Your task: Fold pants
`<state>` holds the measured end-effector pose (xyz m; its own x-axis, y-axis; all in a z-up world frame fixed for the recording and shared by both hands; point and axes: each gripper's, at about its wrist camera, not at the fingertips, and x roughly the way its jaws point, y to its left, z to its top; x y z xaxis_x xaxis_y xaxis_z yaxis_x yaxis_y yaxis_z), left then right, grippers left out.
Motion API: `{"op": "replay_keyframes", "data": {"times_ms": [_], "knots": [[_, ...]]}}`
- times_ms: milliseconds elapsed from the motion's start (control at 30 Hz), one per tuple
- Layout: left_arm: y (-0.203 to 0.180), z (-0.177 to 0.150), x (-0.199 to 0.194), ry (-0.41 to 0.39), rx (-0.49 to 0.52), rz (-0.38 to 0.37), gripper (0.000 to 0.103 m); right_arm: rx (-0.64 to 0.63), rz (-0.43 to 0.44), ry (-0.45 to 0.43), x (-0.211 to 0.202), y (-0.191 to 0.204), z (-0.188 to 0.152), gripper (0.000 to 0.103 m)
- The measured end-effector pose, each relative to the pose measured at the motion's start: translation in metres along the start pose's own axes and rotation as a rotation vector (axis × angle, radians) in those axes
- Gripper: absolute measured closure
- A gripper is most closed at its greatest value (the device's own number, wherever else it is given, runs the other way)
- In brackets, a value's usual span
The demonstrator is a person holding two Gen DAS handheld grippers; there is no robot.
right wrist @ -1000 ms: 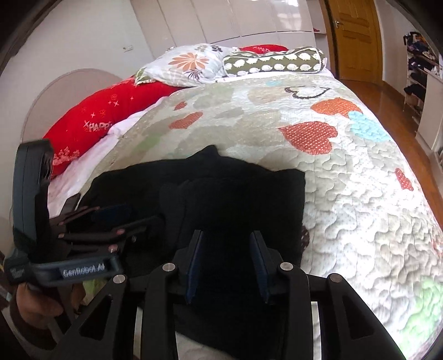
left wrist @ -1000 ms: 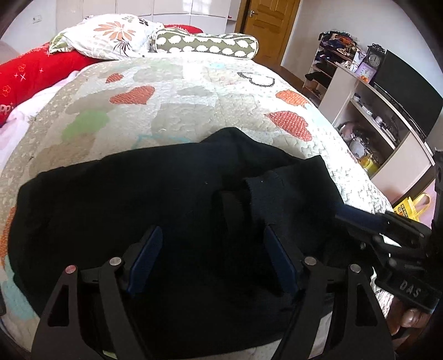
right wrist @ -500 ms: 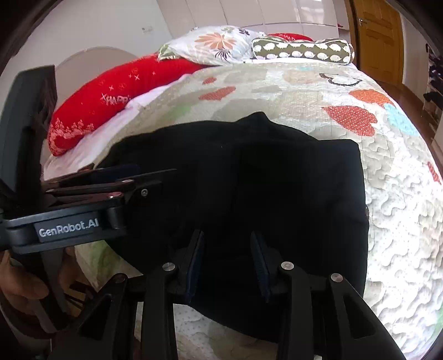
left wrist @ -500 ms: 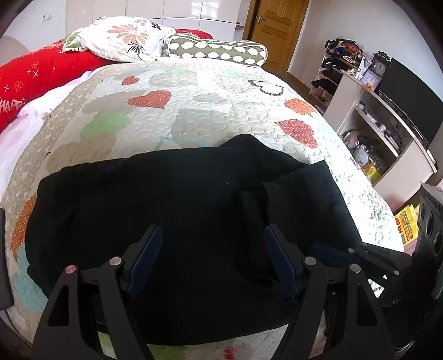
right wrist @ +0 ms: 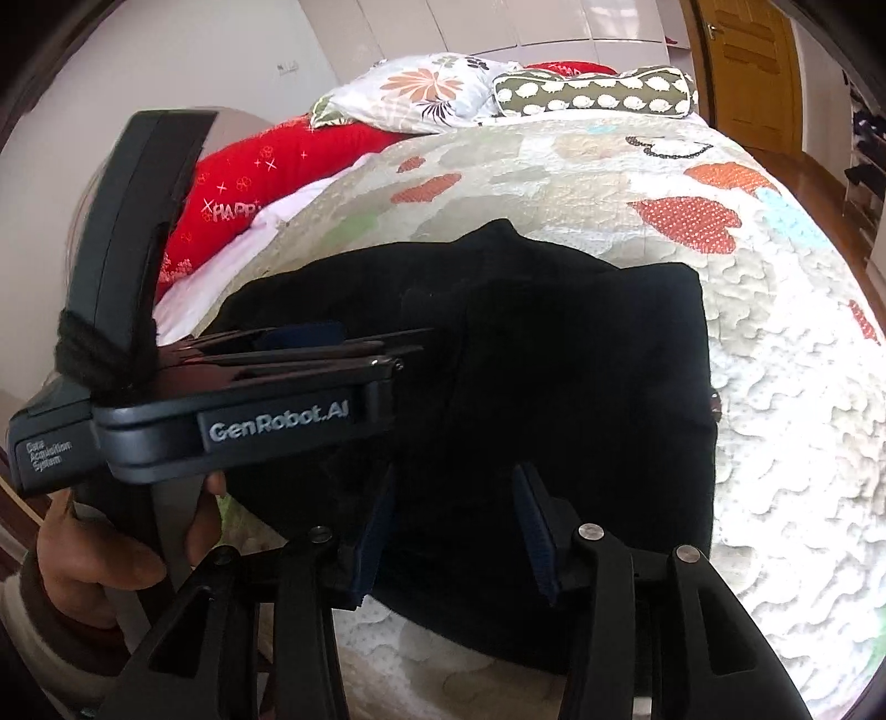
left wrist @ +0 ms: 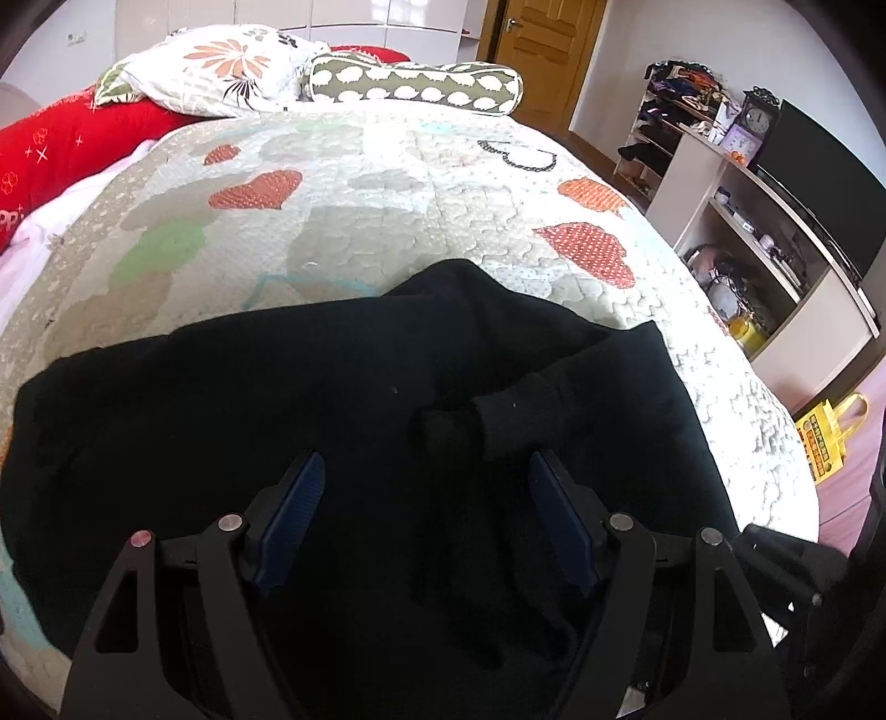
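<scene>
Covering most of both views is a big bed with a quilt (left wrist: 387,210) that has red hearts and green patches on it. At the far end lie a red pillow (left wrist: 61,144), a flowery pillow (left wrist: 221,72) and a green spotted roll pillow (left wrist: 415,86). On the far right stand a brown door (left wrist: 542,50) and white shelves (left wrist: 775,238) with a clock (left wrist: 756,119). A yellow bag (left wrist: 830,437) sits on the floor at the right.

The black pants (left wrist: 277,421) lie on the near part of the quilt, folded into a wide heap, with a thick cuff (left wrist: 520,410) on top.

The left gripper (left wrist: 426,526) is wide apart over the pants, and nothing is pinched in it. A hand (right wrist: 111,548) holds its handle at the left in the right wrist view.

The right gripper (right wrist: 457,537) sits over the near edge of the pants. Its jaws have just been opening, with dark cloth between them but not squeezed.
</scene>
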<state>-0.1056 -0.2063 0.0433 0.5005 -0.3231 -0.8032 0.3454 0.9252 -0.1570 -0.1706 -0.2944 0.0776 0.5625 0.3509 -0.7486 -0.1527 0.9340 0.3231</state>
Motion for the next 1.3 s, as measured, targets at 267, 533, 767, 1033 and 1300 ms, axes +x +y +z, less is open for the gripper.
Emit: {"op": "replay_keyframes", "data": {"times_ms": [267, 533, 767, 1033, 1300], "knots": [[0.010, 0.001, -0.015, -0.016, -0.033, -0.014, 0.024, -0.004, -0.025, -0.025, -0.020, 0.001, 0.012, 0.054], [0.035, -0.005, -0.041, -0.043, -0.081, -0.007, 0.022, -0.040, -0.020, 0.007, 0.000, 0.017, 0.023, 0.053], [0.062, -0.014, -0.057, -0.058, -0.131, 0.012, 0.021, -0.062, -0.023, 0.047, 0.015, 0.025, 0.026, 0.047], [0.094, -0.029, -0.076, -0.079, -0.220, 0.033, 0.021, -0.117, 0.032, 0.002, 0.006, 0.053, 0.051, 0.042], [0.130, -0.056, -0.093, -0.089, -0.310, 0.056, 0.019, -0.218, 0.070, 0.003, 0.036, 0.094, 0.076, 0.030]]}}
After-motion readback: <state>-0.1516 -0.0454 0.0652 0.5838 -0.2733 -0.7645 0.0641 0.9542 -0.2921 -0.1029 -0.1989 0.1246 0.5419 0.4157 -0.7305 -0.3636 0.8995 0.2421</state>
